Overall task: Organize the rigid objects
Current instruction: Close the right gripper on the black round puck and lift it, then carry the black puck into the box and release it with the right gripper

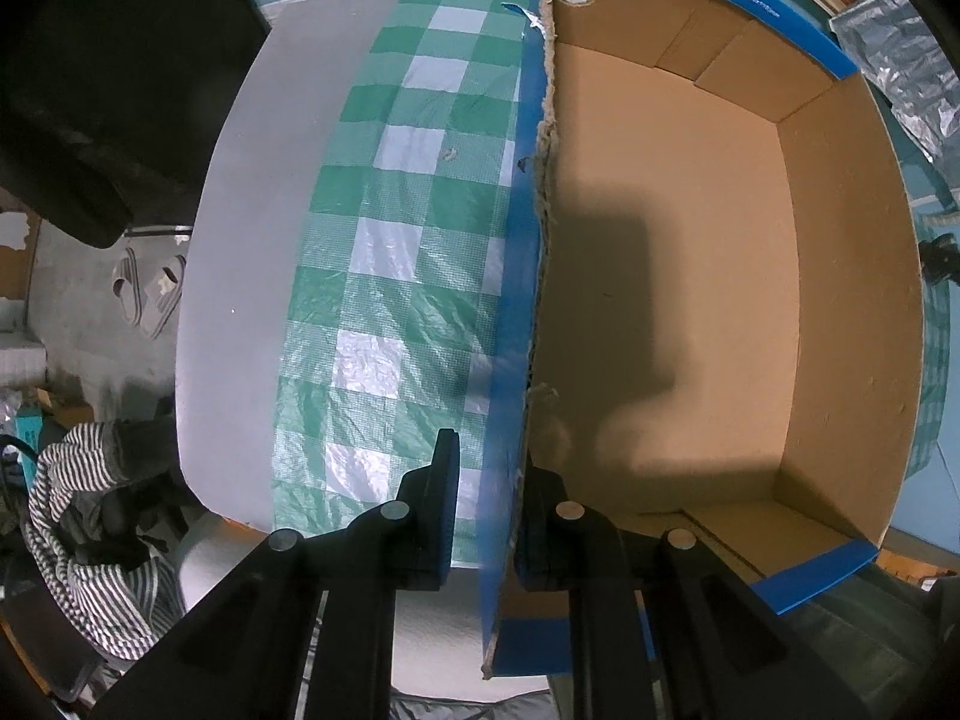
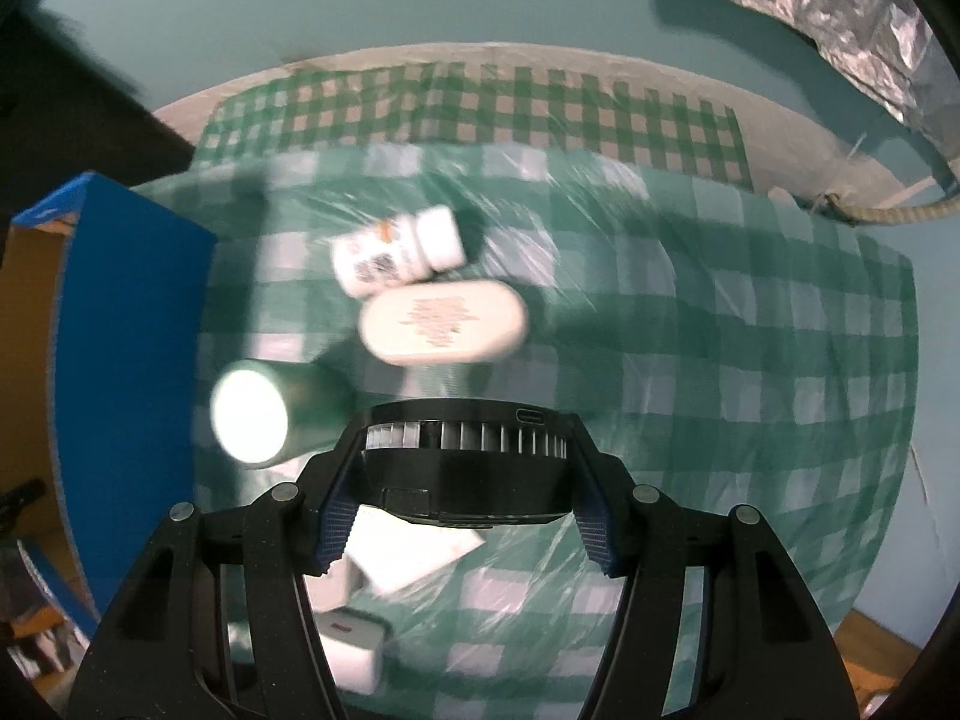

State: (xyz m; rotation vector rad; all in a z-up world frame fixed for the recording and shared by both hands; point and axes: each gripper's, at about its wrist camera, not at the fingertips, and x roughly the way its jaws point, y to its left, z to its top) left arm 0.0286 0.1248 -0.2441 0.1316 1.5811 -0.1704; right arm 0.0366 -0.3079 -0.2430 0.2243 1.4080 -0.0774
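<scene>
The right hand-held gripper (image 2: 465, 516) is clamped on a round black device (image 2: 465, 468) above the checked counter (image 2: 750, 330); keep it level and clear the blue wall. The left hand-held gripper (image 1: 486, 516) pinches the cardboard box (image 1: 690, 300) wall. Only the left view shows the box empty; only the right shows the white bottle (image 2: 396, 252), oval case (image 2: 444, 321) and green can (image 2: 270, 414) waiting.

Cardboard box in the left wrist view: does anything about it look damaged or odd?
Yes. The cardboard box has a ragged, frayed top edge on the wall that the left tool pinches, with torn fibres and a small rip in its blue outer face. The inside is empty.
</scene>
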